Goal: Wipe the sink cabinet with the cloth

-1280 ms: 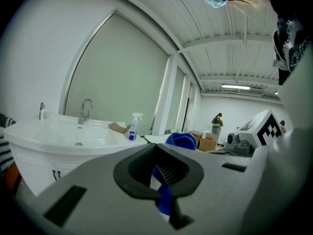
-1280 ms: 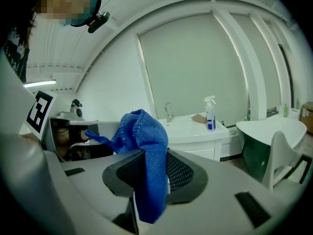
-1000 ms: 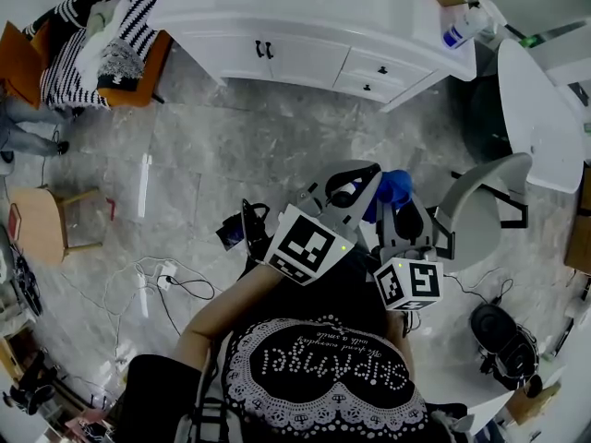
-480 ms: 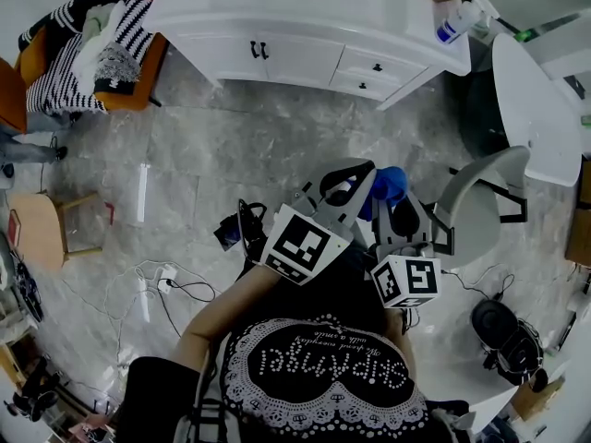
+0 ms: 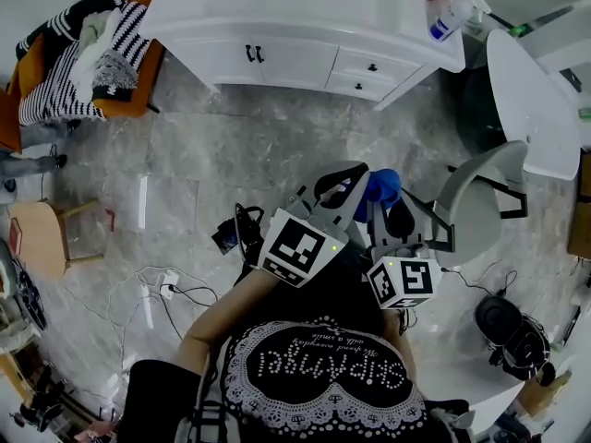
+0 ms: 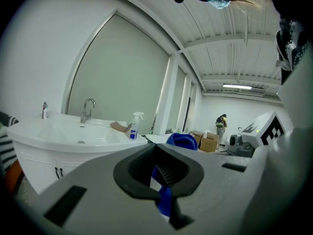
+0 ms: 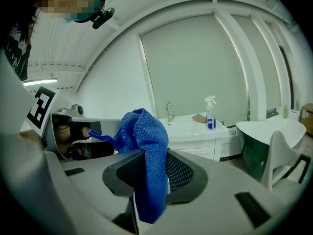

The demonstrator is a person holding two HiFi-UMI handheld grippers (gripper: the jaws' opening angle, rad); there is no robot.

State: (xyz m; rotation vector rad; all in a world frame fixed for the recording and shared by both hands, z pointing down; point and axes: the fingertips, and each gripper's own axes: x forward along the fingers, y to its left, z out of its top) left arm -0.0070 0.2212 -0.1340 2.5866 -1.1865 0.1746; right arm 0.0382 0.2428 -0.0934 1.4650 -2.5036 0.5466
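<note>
Cloth (image 5: 383,187) runs sideways between left gripper (image 6: 162,174) and right gripper (image 7: 148,176), both clamped on it

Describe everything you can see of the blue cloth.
The cloth is blue, with a looped, microfibre-like weave and a small white tag. It is bunched up and clamped in the right gripper with a fold hanging below, while one corner stretches across into the shut left gripper. It hangs in mid-air over the floor, apart from the sink cabinet.
</note>
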